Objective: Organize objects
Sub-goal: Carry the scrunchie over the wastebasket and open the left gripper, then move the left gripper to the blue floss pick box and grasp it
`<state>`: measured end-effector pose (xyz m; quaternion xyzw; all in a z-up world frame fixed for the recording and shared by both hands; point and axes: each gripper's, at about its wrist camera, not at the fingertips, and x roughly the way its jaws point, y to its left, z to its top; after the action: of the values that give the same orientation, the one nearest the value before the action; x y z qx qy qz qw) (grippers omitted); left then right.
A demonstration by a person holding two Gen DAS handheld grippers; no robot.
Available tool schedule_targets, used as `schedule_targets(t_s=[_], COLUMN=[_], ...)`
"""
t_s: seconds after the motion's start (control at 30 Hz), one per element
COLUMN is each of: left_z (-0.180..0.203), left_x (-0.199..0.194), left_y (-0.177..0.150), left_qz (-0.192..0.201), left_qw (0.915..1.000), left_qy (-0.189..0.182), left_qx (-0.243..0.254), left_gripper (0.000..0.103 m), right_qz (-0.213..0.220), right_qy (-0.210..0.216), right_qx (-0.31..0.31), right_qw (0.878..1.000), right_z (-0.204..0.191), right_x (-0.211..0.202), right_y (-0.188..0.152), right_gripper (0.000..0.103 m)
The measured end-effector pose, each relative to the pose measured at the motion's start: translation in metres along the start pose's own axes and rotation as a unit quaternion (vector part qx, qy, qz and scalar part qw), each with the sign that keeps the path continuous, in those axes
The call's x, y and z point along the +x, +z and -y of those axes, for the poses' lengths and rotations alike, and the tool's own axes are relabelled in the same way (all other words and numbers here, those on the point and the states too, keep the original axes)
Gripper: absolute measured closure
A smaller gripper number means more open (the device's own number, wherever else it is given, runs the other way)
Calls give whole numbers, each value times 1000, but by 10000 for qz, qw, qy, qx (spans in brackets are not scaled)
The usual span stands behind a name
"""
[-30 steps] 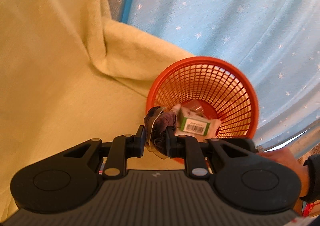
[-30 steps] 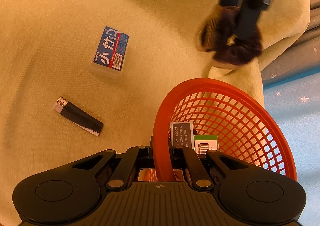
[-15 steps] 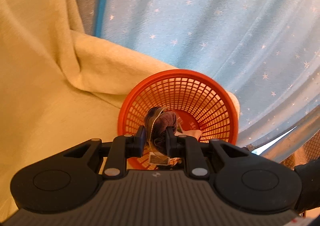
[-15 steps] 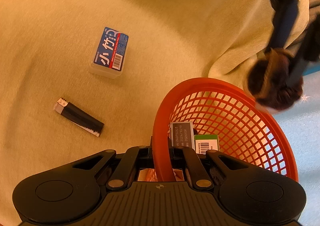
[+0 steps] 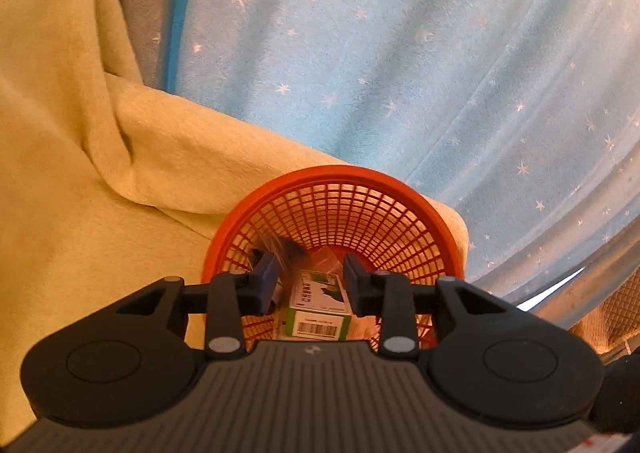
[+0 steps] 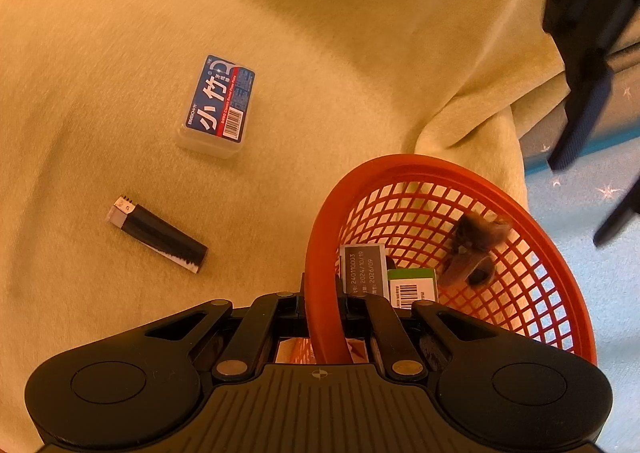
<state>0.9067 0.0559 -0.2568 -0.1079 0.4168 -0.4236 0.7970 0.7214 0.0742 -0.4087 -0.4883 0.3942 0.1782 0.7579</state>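
Left tool [image 5: 306, 279] is hovering over the orange basket [image 5: 335, 177], its two blue-padded fingers [image 5: 265, 280] standing spread apart with nothing between them. Through the gap a green-and-white box [image 5: 320, 313] is showing, lying in the basket with its barcode end facing the camera.

Right tool [image 6: 322, 307] is pinching the basket rim — the thick orange rim [image 6: 320, 253] is running straight down between its fingers, which are pressed against it on both sides.

In the right wrist view the basket is sitting at roughly 4 o'clock, on the yellow cloth [image 6: 340, 13] covering the surface. Inside it:
- a dark brown fuzzy item [image 6: 474, 249], blurred, lying against the mesh wall toward 3 o'clock
- a grey box with printed dates [image 6: 363, 269], standing just beside the green-and-white box, both near the gripped rim

Outside the basket, on the cloth:
- a blue-labelled clear case [image 6: 218, 105] at about 10 o'clock, lying flat
- a black lighter-shaped item with a silver end [image 6: 158, 233] at about 9 o'clock, lying tilted, well apart from the basket

The left tool's blurred fingers are appearing at 2 o'clock in the right wrist view — above and beyond the basket. A light blue starred fabric [image 5: 400, 53] is filling the background past the cloth's edge
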Motion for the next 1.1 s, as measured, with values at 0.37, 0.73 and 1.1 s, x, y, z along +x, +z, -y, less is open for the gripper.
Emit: schedule_targets(t_s=[0.37, 0.73, 1.1], left_z=[-43, -85, -111], left_x=[-22, -40, -37], left_y=[-27, -64, -103], left_qz=[-200, -404, -820], left_qw=[9979, 9907, 9835], left_qy=[612, 1281, 1606], left_qx=[-58, -214, -137], left_gripper=[74, 67, 26], right_qz=[7, 2, 11], right_qy=[-4, -1, -11], right_qx=[9, 11, -11], right_qw=[10000, 10000, 10000], right_z=[0, 1, 2], right_x=[-1, -1, -3], right_y=[-2, -3, -5], right_gripper=[101, 101, 101])
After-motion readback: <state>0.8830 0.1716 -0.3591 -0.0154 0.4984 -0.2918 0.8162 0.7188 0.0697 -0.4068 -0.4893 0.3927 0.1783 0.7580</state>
